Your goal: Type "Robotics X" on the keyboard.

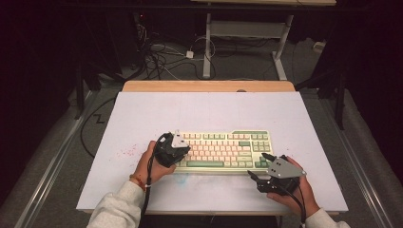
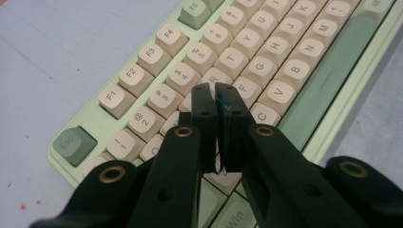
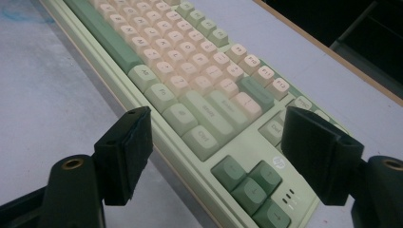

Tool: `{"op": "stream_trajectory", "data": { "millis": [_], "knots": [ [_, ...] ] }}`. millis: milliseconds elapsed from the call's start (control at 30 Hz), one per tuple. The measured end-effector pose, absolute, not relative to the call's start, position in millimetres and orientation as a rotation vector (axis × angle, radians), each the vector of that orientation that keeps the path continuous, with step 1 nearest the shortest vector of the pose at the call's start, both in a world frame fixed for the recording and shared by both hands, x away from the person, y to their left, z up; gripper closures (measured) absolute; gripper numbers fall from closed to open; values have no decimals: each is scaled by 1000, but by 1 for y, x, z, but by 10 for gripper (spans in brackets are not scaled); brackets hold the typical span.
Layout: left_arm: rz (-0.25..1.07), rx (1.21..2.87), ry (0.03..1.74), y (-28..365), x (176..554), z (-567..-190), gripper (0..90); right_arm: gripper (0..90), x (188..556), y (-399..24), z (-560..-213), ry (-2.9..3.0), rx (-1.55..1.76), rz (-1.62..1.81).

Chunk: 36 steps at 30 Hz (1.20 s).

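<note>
Nearest the high camera, cream knit sleeves come in from the bottom edge, each hand holding a matte black two-jaw tong topped by a grey three-cornered plate. At the left, the left gripper (image 1: 183, 153) hangs over the left end of the pale green plastic keyboard with cream and sage keycaps (image 1: 223, 148); in the left gripper view its jaws stand pressed together with nothing between them, tips (image 2: 215, 97) just above the rounded, glossy letter keys near R and F. That keyboard lies flat toward the near middle of the smooth white rectangular board (image 1: 142, 114), which carries faint red specks at its left. At the right, the right gripper (image 1: 257, 167) sits by the keyboard's near right corner, its jaws spread wide and empty; its own view shows flat rubbery pads (image 3: 126, 152) flanking the dark green arrow keys (image 3: 249, 183).
</note>
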<state>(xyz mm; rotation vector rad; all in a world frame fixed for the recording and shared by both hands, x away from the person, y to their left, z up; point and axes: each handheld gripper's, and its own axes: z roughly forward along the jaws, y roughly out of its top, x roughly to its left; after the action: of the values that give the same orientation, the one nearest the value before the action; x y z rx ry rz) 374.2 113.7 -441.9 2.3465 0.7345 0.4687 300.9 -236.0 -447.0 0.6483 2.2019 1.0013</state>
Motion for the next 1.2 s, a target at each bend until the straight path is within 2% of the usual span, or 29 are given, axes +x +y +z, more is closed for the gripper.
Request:
{"op": "stream_trajectory", "data": {
  "millis": [733, 867, 1200],
  "knots": [
    [469, 2376, 756, 113, 378, -448, 836, 267, 301, -235, -449, 2215, 639, 990],
    [470, 2387, 753, 111, 379, -453, 869, 266, 301, -234, -450, 2227, 637, 977],
    [500, 2379, 732, 111, 375, -447, 844, 267, 301, -235, -449, 2221, 642, 984]
  ]
}}
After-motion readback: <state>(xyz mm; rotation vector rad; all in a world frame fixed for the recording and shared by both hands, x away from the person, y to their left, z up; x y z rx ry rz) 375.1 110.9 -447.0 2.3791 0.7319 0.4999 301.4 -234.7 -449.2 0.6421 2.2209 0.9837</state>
